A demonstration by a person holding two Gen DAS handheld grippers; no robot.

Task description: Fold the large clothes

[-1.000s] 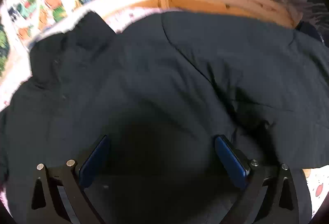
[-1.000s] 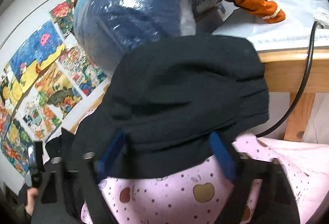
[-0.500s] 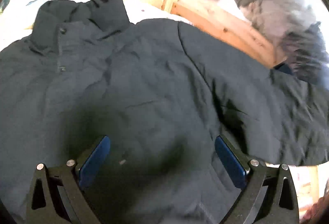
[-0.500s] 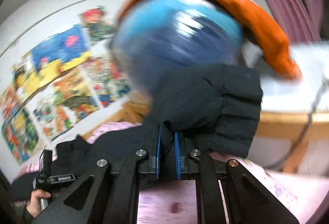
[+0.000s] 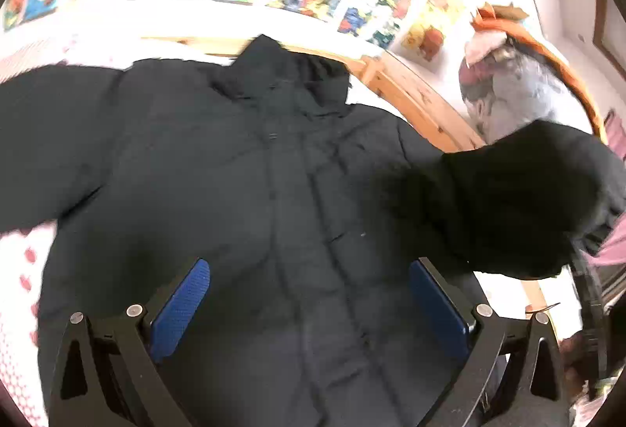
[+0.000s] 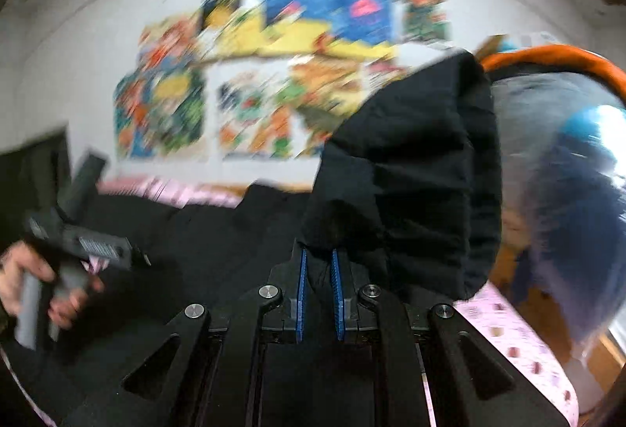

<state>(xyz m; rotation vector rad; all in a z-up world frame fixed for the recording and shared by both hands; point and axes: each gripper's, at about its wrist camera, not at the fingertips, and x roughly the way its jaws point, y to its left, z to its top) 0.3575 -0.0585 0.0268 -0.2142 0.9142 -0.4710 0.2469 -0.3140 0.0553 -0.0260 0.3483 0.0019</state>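
Dark jacket (image 5: 242, 200) flat, collar pointing away, left gripper (image 5: 309, 303) spread, right gripper (image 6: 317, 284) seemingly pinching sleeve (image 6: 414, 168)

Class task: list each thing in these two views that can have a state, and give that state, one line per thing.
jacket: spread front-up on the bed, closed down the front
right sleeve: lifted off the bed, clamped
right gripper: shut on the sleeve
left gripper: open, above the jacket, holding nothing
collar: standing up
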